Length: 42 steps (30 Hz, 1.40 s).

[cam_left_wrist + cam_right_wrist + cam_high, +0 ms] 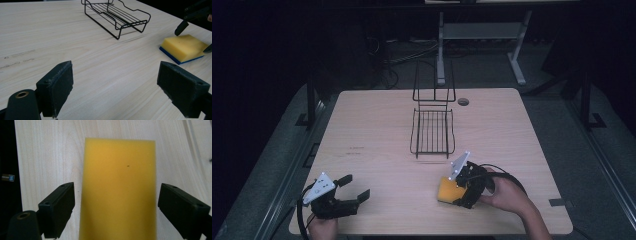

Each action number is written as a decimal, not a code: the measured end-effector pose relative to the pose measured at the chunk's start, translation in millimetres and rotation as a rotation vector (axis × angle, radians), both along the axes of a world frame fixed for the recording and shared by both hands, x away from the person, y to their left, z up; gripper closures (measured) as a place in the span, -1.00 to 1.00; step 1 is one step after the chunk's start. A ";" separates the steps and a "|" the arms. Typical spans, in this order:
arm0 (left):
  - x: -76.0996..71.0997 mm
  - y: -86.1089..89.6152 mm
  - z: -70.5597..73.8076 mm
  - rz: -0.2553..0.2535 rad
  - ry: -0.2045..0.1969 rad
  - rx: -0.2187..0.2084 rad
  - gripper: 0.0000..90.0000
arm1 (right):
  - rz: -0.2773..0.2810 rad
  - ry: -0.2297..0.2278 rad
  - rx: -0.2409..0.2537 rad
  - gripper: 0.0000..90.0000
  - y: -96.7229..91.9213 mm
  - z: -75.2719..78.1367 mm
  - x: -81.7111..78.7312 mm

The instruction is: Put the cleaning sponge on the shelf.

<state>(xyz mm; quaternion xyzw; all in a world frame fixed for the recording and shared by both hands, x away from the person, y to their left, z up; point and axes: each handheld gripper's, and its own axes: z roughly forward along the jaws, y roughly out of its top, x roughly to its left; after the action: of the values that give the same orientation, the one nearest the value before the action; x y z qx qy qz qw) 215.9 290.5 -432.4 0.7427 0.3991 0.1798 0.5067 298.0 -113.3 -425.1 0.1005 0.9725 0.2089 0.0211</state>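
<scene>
Pale wooden table [377, 130]: right tool [460, 192], jaws wide, straddles the sponge [446, 190], ungrasped; rack [432, 131] at 12 o'clock waits; left tool [354, 188] idles wide.

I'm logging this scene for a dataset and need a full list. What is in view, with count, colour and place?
Sponge: one, yellow on top with a blue underside, flat on the table near its right front, between the open jaws of the right tool.
Wire rack: one, black, at the table's middle, toward the far side.
Table: one, light wood, with a small round hole near its far edge.
Desk frame: one, pale grey, on the floor beyond the table.
Left tool: one, black with a grey plate, at the left front edge, jaws open on nothing.
Right tool: one, black with a grey plate, over the sponge.
Hands: two, at the near edge.
</scene>
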 end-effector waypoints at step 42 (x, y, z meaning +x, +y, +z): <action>-0.3 0.5 0.5 -0.001 -0.003 -0.003 -0.72 | 0.002 0.011 -0.045 -0.67 7.1 -23.2 2.6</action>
<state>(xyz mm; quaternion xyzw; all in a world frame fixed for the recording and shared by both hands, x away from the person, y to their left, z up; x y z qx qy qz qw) 215.6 291.0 -431.9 0.7420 0.3982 0.1800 0.5085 300.5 -106.2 -448.3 0.1004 0.9771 0.1865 0.0179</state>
